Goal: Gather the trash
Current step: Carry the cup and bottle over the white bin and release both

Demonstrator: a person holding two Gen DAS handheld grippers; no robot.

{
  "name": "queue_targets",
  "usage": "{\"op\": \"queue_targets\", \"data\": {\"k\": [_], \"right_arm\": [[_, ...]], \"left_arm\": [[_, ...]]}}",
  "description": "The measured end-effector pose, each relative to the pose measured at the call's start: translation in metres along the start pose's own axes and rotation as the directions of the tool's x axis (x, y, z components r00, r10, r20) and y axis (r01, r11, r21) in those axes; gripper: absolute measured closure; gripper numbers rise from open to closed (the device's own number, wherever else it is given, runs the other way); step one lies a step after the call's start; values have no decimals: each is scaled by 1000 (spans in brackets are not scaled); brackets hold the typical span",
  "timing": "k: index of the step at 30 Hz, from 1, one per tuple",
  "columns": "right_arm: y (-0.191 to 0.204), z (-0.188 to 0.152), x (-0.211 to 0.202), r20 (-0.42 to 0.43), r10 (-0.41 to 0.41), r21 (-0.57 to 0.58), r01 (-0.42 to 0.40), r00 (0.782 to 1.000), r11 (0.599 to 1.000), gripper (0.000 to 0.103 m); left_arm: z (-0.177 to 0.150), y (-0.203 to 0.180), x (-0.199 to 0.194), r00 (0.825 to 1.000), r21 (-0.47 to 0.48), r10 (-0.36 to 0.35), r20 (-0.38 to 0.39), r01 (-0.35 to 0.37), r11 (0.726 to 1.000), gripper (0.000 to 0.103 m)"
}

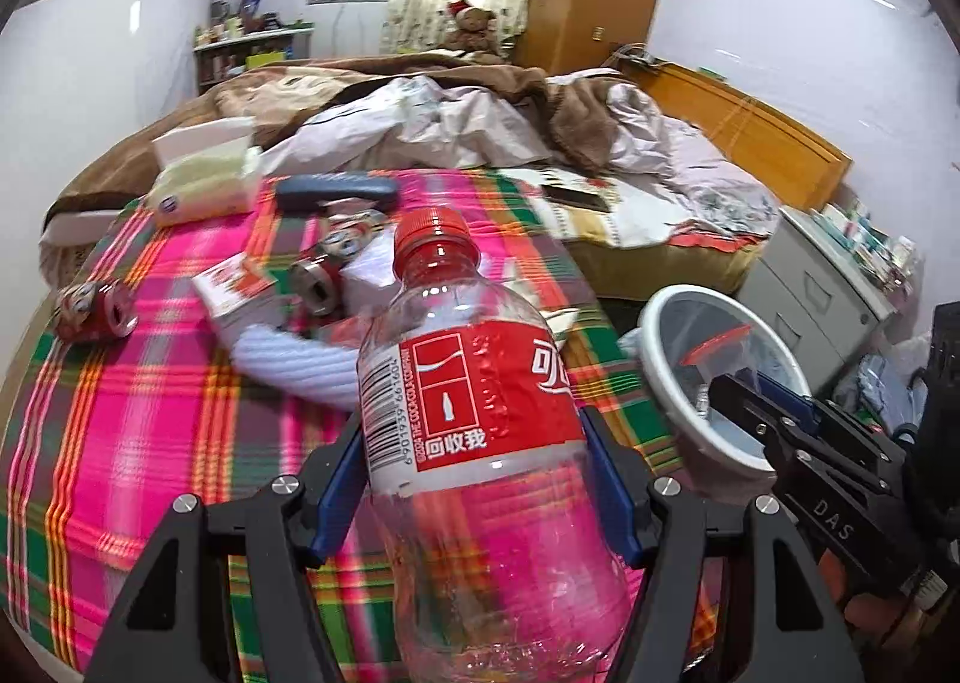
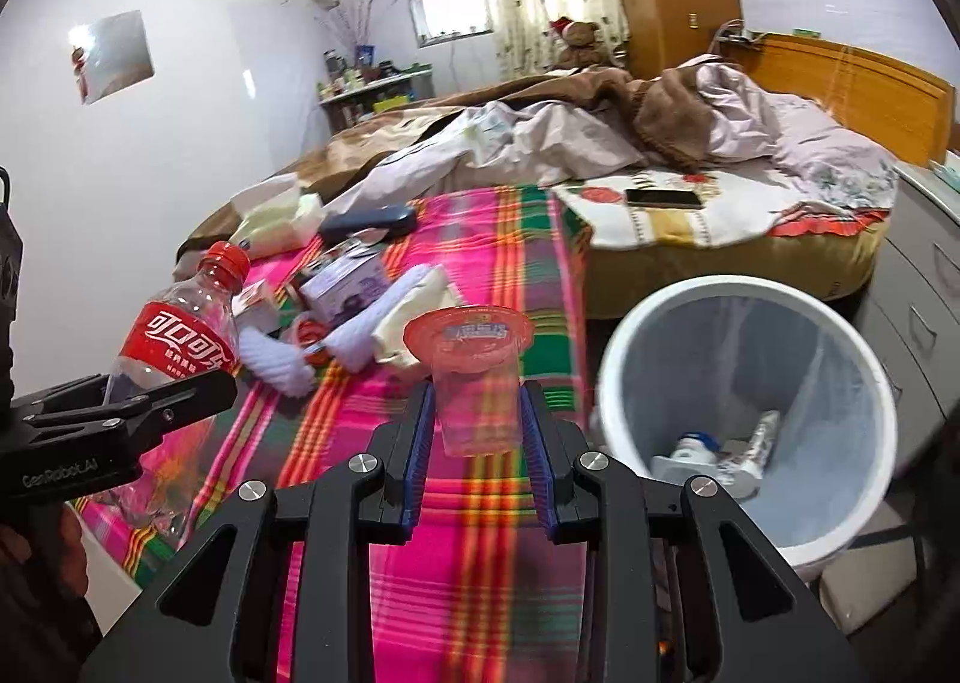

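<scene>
My left gripper is shut on an empty clear cola bottle with a red cap and red label, held above the plaid blanket. The same bottle shows at the left of the right wrist view. My right gripper is shut on a clear plastic cup with a red foil lid. In the left wrist view that cup hangs in front of the white trash bin. The bin stands on the floor beside the bed, lined with a bag, with some trash at its bottom.
Two crushed red cans, a white knitted cloth, a small carton, a tissue pack and a dark blue case lie on the blanket. A phone rests further up the bed. A grey cabinet stands behind the bin.
</scene>
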State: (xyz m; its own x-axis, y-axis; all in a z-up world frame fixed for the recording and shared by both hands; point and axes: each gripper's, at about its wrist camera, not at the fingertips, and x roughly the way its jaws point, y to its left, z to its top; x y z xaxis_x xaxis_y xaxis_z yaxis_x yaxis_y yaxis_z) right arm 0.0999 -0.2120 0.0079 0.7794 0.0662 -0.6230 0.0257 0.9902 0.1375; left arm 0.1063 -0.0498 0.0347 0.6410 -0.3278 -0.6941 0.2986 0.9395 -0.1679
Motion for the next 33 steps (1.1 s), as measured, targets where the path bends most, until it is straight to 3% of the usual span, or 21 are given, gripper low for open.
{"op": "queue_targets", "data": {"k": [15,22,33], "right_arm": [[-73,5,-17,32,-135,113,131,990,985,73],[-111,2,-10,-20,-199,177,200,980,964,73],[-145,-13,11,-125,-242,211,264,962,941,73]], "left_arm": [[27,-89,32,989,133,-147,-21,149,980,35],[39,-131,59,967,179,-246,-70,255,950,35],[39,-177,108,943,200,-284,-172,316,927,34]]}}
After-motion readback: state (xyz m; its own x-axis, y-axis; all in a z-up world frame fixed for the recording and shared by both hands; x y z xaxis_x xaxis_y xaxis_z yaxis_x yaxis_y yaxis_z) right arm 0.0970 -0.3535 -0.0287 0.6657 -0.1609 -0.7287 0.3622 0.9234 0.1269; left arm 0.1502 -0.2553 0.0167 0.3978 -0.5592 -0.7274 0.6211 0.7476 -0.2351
